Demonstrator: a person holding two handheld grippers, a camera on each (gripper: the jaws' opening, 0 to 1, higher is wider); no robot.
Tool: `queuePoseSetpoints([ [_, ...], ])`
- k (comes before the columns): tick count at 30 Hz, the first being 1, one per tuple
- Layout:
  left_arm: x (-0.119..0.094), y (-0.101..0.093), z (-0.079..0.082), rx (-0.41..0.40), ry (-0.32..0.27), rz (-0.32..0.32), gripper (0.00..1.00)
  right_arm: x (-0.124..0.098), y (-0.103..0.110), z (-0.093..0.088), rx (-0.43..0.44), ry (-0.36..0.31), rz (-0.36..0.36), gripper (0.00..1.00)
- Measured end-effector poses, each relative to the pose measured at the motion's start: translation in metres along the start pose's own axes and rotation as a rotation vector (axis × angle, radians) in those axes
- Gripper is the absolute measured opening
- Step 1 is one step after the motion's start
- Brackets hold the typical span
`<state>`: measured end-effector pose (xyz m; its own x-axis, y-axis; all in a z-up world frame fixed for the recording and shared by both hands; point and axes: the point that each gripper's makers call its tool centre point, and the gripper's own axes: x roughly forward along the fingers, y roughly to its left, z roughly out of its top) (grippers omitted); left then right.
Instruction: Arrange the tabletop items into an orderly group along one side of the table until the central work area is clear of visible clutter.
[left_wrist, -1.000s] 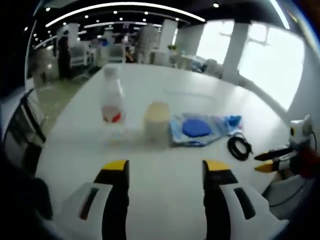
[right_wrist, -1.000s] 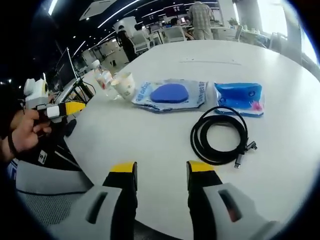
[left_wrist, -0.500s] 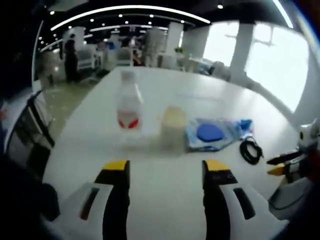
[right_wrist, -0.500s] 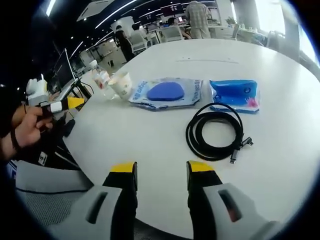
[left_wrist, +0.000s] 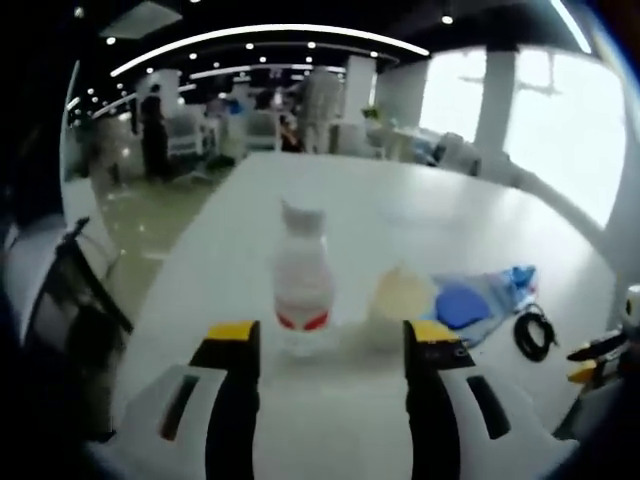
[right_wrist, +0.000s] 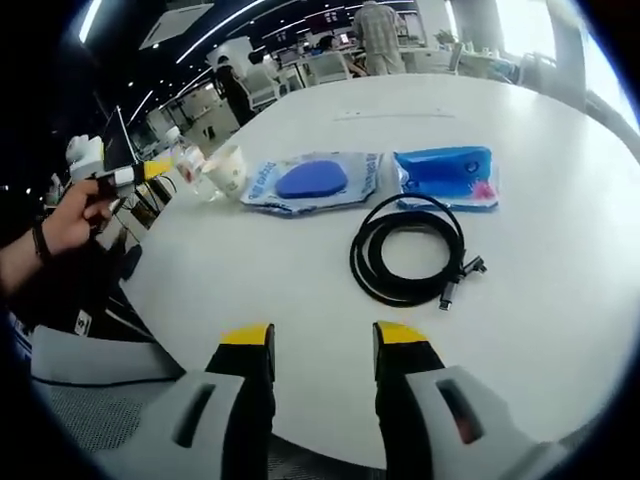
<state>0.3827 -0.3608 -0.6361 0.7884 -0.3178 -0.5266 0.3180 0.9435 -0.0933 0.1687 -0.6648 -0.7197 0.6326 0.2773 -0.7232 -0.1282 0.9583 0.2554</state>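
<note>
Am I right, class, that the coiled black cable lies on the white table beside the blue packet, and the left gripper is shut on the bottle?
Not quite. The left gripper is open, its jaws apart in front of the bottle, as the left gripper view shows. The coiled black cable does lie on the white table beside the blue packet.

1. The left gripper (left_wrist: 322, 335) has swung toward the clear plastic bottle (left_wrist: 301, 283), which now stands centred just beyond its open jaws rather than off to one side.
2. Seen from the right gripper view, the left gripper (right_wrist: 128, 176) has risen and closed in on the bottle (right_wrist: 187, 164) and paper cup (right_wrist: 227, 170).
</note>
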Motion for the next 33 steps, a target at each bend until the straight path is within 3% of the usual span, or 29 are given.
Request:
queuePoseSetpoints([
  [5,0.021,0.006,0.010,0.008,0.003,0.006,0.55,-0.004,-0.004,-0.002,0.017,-0.001,-0.013,0.38],
  [12,0.042,0.011,0.006,0.005,0.038,0.003,0.54,-0.008,-0.014,-0.005,0.033,-0.002,-0.035,0.38],
  [19,0.051,0.017,0.002,-0.045,0.051,0.011,0.46,-0.011,-0.022,-0.010,0.055,0.003,-0.052,0.38],
  [22,0.053,0.015,0.002,-0.062,0.047,-0.002,0.38,-0.012,-0.022,-0.012,0.061,0.005,-0.057,0.38],
  [33,0.058,-0.001,0.002,-0.044,0.044,-0.002,0.37,-0.009,-0.019,-0.017,0.075,0.010,-0.055,0.38],
])
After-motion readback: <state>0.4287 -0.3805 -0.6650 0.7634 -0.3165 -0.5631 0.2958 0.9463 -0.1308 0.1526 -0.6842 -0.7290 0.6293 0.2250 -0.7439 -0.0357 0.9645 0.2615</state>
